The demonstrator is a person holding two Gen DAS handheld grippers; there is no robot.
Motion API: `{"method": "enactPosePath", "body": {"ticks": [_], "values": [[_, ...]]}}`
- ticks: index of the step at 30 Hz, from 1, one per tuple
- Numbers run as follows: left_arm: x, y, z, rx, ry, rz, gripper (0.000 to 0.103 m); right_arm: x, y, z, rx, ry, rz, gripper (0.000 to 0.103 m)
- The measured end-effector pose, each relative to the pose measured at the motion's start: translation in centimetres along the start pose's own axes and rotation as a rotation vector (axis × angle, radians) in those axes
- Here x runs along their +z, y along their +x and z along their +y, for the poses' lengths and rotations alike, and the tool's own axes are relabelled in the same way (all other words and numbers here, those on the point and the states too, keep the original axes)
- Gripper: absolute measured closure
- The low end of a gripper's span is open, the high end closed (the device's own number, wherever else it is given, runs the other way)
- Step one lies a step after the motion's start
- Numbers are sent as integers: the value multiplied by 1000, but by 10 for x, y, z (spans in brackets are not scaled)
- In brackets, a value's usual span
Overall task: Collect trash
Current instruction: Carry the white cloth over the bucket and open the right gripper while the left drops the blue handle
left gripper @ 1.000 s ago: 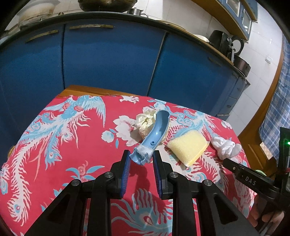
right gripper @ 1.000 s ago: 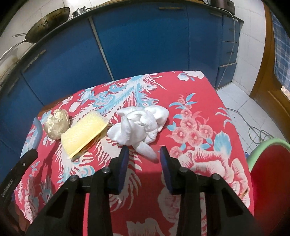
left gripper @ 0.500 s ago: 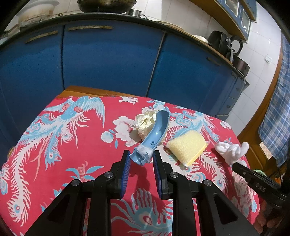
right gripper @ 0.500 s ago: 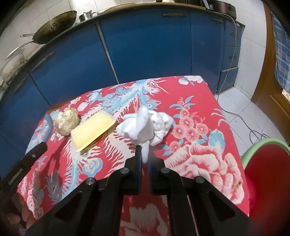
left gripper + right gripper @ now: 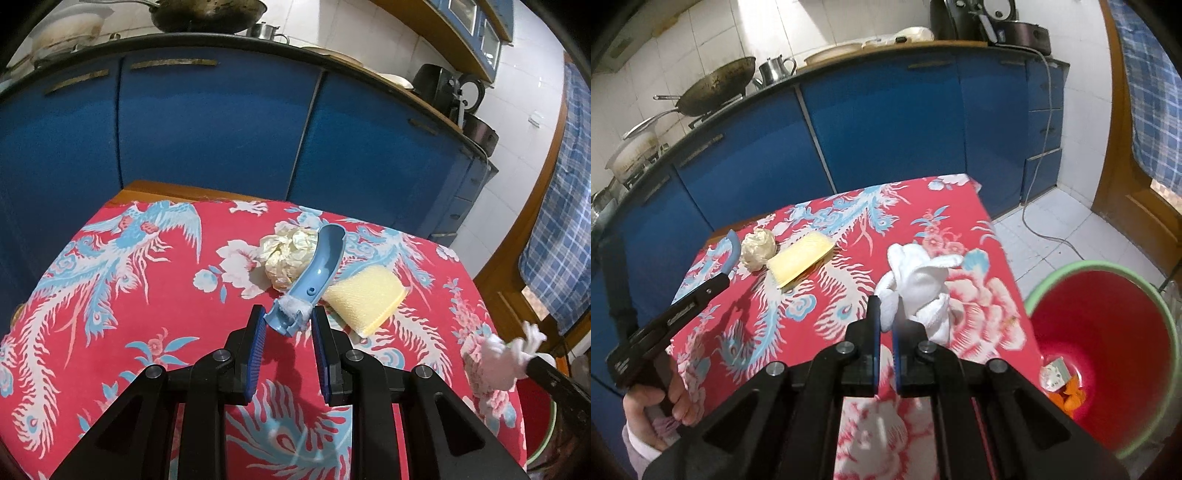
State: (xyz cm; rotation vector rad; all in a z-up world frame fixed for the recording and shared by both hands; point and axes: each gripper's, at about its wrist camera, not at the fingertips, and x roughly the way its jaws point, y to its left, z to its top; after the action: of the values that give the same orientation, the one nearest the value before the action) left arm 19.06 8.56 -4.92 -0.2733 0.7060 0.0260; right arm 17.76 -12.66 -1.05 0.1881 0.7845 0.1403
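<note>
Currently my right fingers (image 5: pixel 885 325) pinch the soft, light crumpled white cloth (image 5: pixel 919 284) by one fold, beside the red bin (image 5: pixel 1108 354); left fingers (image 5: pixel 289 325) narrowly clamp the stiff blue plastic handle (image 5: pixel 317 266).

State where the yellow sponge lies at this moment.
In the left wrist view, the yellow sponge lies flat on the red floral tablecloth, right of the blue brush and the crumpled paper ball.

Glossy blue cabinet doors (image 5: pixel 886 147) run under a dark countertop (image 5: pixel 775 83) that bears a blackened wok (image 5: pixel 716 86) and a small steel kettle (image 5: pixel 777 68). White wall tiles (image 5: pixel 798 29) rise behind; pale floor tiles (image 5: pixel 1067 236) meet a brown wooden door (image 5: pixel 1126 184) hung with blue checked cloth (image 5: pixel 1152 92).
</note>
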Motion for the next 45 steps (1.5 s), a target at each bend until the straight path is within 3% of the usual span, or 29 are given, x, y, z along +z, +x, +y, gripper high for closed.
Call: {"method": "enactPosePath", "body": {"ticks": [9,22,45], "values": [[-1,-11,-13,-38,15,-6,78,-11,-45,-24,-24,55,-50,96],[-6,-44,-60,-124,105,-11,78,-26,-83,-73,-90,143,-92,95],[-39,-73,-165,-322,268,58,78,-66,-83,-163,-179,329,-46,93]]}}
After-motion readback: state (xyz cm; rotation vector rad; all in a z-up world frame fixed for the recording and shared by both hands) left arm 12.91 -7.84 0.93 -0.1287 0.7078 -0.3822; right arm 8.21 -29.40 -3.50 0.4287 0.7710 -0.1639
